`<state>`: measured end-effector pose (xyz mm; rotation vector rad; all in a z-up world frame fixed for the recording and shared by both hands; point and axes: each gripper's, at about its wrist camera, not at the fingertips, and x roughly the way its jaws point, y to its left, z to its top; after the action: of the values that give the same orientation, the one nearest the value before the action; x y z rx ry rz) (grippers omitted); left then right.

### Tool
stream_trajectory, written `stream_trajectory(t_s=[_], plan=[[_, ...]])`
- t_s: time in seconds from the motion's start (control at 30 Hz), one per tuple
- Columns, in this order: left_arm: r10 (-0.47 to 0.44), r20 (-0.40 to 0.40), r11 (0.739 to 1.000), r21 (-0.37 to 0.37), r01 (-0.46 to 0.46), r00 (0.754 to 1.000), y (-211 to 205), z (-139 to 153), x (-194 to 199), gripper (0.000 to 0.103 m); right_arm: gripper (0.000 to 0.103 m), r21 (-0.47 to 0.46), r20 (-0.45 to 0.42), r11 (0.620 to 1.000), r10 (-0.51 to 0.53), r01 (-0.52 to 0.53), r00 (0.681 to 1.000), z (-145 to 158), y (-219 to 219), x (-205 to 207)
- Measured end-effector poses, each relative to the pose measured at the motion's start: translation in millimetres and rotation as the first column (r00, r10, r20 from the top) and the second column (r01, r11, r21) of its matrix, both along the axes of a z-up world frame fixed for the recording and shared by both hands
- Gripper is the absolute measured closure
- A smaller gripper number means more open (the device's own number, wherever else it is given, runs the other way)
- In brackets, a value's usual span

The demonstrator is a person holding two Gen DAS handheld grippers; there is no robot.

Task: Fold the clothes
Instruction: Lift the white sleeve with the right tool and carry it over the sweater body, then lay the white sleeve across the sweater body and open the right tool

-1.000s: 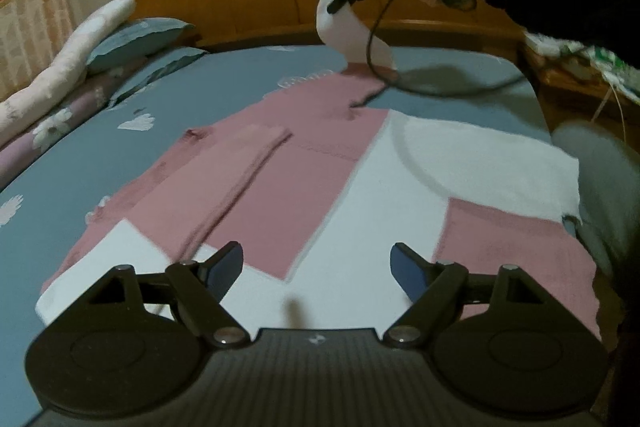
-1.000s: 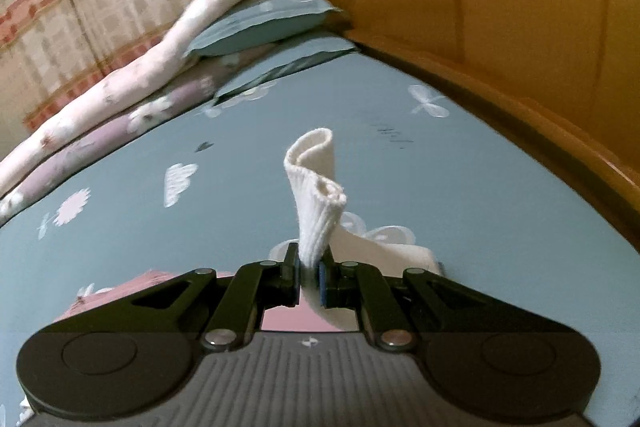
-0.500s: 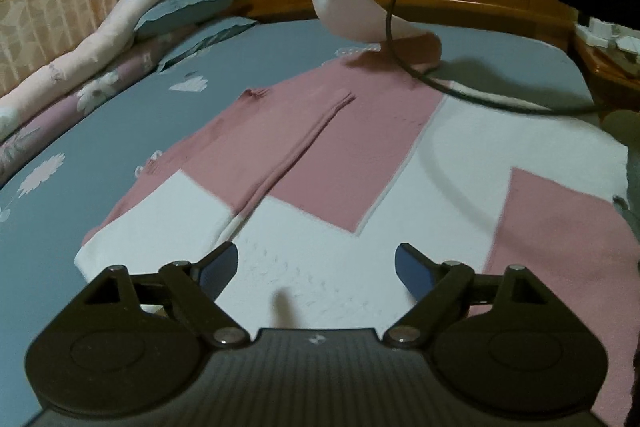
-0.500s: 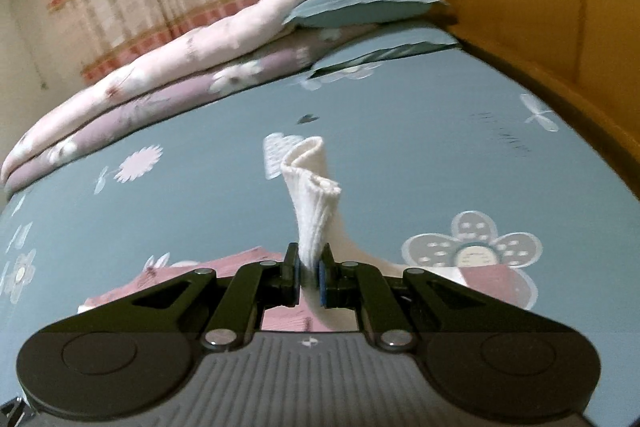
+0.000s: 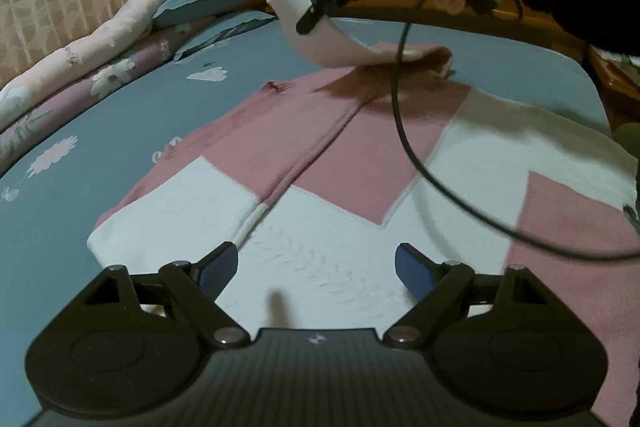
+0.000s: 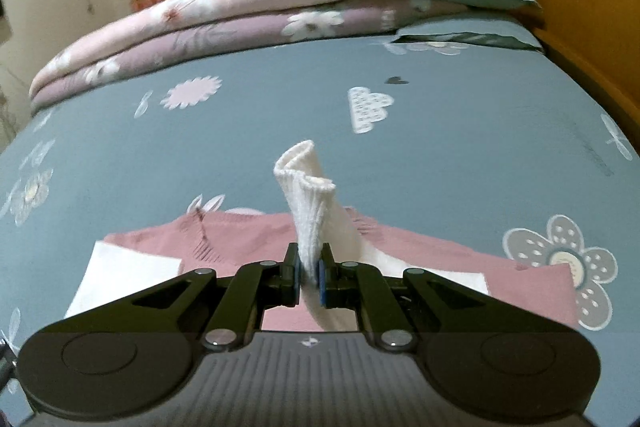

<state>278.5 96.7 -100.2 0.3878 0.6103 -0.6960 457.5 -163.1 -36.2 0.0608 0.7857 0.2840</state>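
Cuff stays out of this: my right gripper clamps it high so the sleeve can cross the sweater; my left gripper hangs wide, empty

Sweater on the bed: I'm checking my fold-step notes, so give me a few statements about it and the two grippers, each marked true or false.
1. The right gripper is clamped on the white ribbed cuff of a sleeve. True.
2. The left gripper holds the sweater's hem. False: its jaws stand wide open above the sweater, with nothing between them.
3. The sweater is pink and white. True.
4. The sweater lies on a wooden floor. False: it lies on a blue-grey bedsheet printed with flowers.
5. The lifted sleeve hangs above the sweater's body. True.
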Motion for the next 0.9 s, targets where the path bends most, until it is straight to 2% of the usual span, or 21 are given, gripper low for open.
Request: stream_trajectory(t_s=[0.2, 0.3, 0.4, 0.53, 0.7, 0.9], plan=[[0.014, -0.012, 1.000, 0.002, -0.014, 1.000, 7.7, -1.9, 4.6, 0.017, 0.094, -0.077, 0.011, 0.996, 0.048, -0.047, 0.999, -20.1, 41.4, 0.0], [0.034, -0.021, 0.999, -0.008, -0.034, 0.999, 14.3, -1.9, 7.0, 0.017, 0.094, -0.180, 0.047, 0.981, 0.078, -0.068, 0.996, -28.5, 68.1, -3.9], [0.039, -0.028, 0.999, -0.029, -0.040, 0.999, 18.6, -0.8, 8.4, 0.017, 0.094, -0.295, 0.085, 0.951, 0.117, -0.087, 0.990, -37.9, 96.0, -7.7], [0.031, -0.034, 0.999, -0.019, -0.032, 0.999, 16.2, -3.2, 8.6, 0.017, 0.093, -0.316, 0.083, 0.939, 0.167, -0.132, 0.982, -48.3, 122.1, -10.4], [0.034, -0.043, 0.999, -0.003, -0.034, 0.998, 14.1, -7.6, 8.4, 0.017, 0.093, -0.296, 0.064, 0.940, 0.195, -0.168, 0.979, -56.5, 142.4, -9.2], [0.033, -0.043, 0.999, -0.013, -0.034, 0.998, 15.4, -6.9, 7.2, 0.017, 0.093, -0.324, 0.061, 0.925, 0.232, -0.201, 0.971, -59.8, 152.8, -18.6]])
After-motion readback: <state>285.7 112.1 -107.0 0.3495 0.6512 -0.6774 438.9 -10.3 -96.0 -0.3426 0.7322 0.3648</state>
